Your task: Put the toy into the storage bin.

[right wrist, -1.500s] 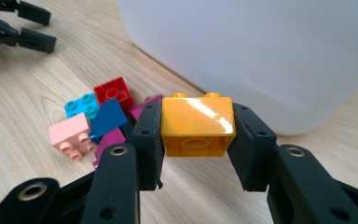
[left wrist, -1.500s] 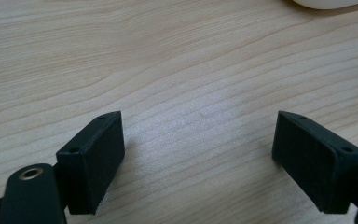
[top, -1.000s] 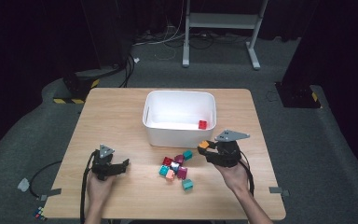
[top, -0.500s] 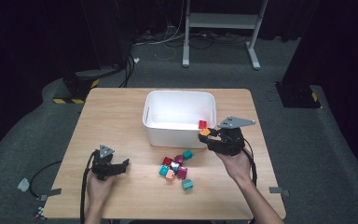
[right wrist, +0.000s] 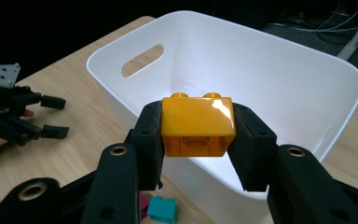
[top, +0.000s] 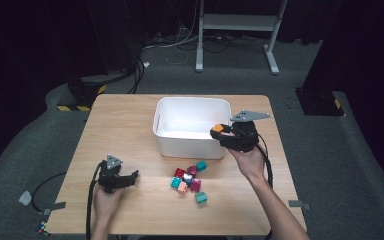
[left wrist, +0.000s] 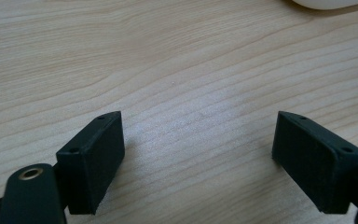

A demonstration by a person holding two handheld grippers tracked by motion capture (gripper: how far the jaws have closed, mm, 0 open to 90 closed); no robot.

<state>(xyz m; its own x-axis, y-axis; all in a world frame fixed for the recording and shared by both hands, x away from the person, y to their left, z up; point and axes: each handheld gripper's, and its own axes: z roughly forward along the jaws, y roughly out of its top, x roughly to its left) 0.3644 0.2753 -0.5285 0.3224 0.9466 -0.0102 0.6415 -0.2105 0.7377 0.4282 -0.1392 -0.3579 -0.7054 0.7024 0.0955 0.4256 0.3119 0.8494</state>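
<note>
Nearest to me, the person's left hand holds the left gripper low on the near left part of the wooden table, its jaws spread wide with nothing but bare wood grain between them, as the left gripper view shows, and the pads sit just above the boards. To the right of that gripper, about midway between the two hands, lies a small heap of bricks in red, magenta, teal and a pale orange, some touching one another, with one teal brick a little apart on the near side. Farther on and to the right, the right gripper is raised off the table at the near right corner of the white bin, clamped narrowly on an orange brick; in the right gripper view the two black pads press on the brick's opposite sides, its studs point away from the camera and its hollow underside faces back toward the hand. The brick hangs right at the bin's near rim, and beyond it the bin's pale inside wall and one handle slot open up. Below the jaws in that view a teal brick lies on the table just outside the bin
</note>
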